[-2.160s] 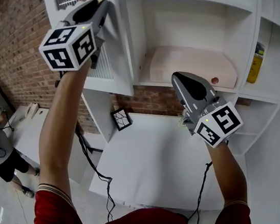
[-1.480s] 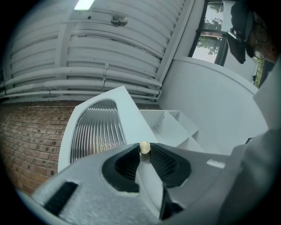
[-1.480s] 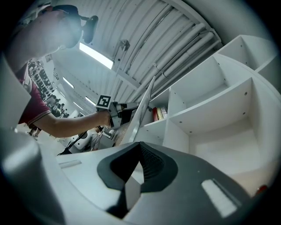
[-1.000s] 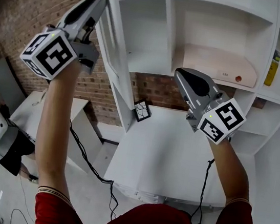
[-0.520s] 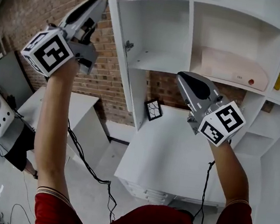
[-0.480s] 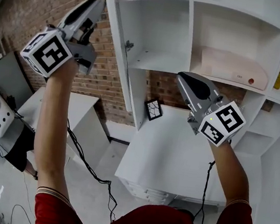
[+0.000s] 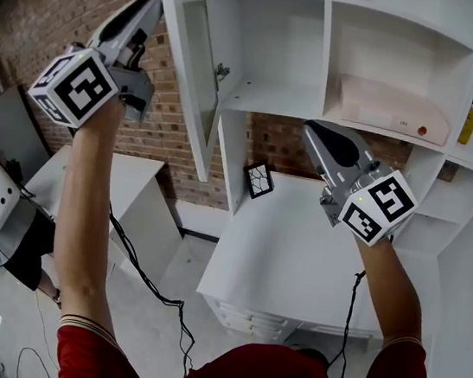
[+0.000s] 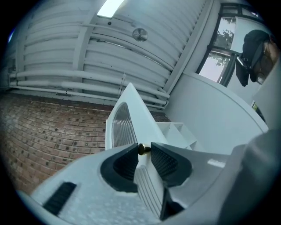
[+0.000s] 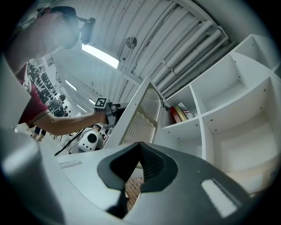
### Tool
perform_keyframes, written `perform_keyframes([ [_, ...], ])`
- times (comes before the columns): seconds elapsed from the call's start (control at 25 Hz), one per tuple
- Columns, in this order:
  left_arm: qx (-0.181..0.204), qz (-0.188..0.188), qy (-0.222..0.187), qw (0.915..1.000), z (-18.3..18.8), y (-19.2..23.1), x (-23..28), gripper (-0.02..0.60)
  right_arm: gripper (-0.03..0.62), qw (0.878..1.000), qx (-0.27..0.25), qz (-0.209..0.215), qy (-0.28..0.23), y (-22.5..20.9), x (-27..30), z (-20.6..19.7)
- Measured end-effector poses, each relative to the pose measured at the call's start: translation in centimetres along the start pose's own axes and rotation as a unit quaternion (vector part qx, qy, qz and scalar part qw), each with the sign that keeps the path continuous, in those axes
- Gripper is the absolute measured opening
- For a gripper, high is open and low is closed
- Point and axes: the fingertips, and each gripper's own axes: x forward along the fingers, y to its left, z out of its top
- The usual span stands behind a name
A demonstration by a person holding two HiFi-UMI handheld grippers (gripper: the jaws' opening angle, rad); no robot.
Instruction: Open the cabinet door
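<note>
We see two grippers. The left gripper (image 7: 149,5) is up at the far left, at the edge of the one white cabinet door (image 7: 195,82). The door stands swung out, open, from the white shelf cabinet (image 7: 326,48). The left jaws have just been opening a little, and they pinch one small gold knob (image 8: 143,149) on the door. The right gripper (image 7: 316,134) hangs over the white surface (image 7: 296,262), its jaws pressed together with nothing in them. On the shelves we count three books (image 9: 178,114), one pale pink box (image 7: 396,110) and one yellow bottle (image 7: 472,116).
</note>
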Motion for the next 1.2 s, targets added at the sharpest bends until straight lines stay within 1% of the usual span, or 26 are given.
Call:
perform_keyframes([
  [0.2,0.01,0.014,0.009,0.9998,-0.5,0.7,-1.1,0.046,0.012,1.0,0.001,0.003,0.004,0.6,0.1,-0.2],
  [0.44,-0.001,0.039,0.01,0.9992,-0.4,2.3,-3.4,0.035,0.012,1.0,0.004,0.007,0.009,1.9,0.4,-0.5],
  [0.48,-0.001,0.047,0.011,0.9988,-0.5,2.6,-3.9,0.027,0.012,1.0,0.005,0.007,0.009,2.0,0.4,-0.6],
  [0.52,-0.001,0.057,0.011,0.9983,-0.6,3.0,-4.4,0.001,0.012,1.0,0.006,0.008,0.01,2.1,0.4,-0.6],
  [0.68,0.002,0.097,0.015,0.9952,-1.5,4.8,-7.0,0.002,0.012,1.0,0.011,0.012,0.014,2.3,0.5,-1.4],
  [0.84,0.022,0.131,0.032,0.9906,-2.8,6.3,-9.3,0.005,0.012,0.999,0.014,0.021,0.021,3.0,1.2,-2.1],
  [0.96,0.042,0.14,0.049,0.988,-3.5,6.3,-10.7,0.005,0.012,0.999,0.015,0.029,0.027,3.6,1.7,-2.5],
  [1.08,0.046,0.142,0.054,0.9873,-4.0,5.3,-12.1,0.005,0.012,0.999,0.02,0.039,0.027,4.2,2.1,-2.7],
  [1.2,0.054,0.142,0.056,0.9868,-4.0,3.5,-13.3,0.005,0.012,0.998,0.024,0.05,0.019,4.8,2.3,-2.5],
])
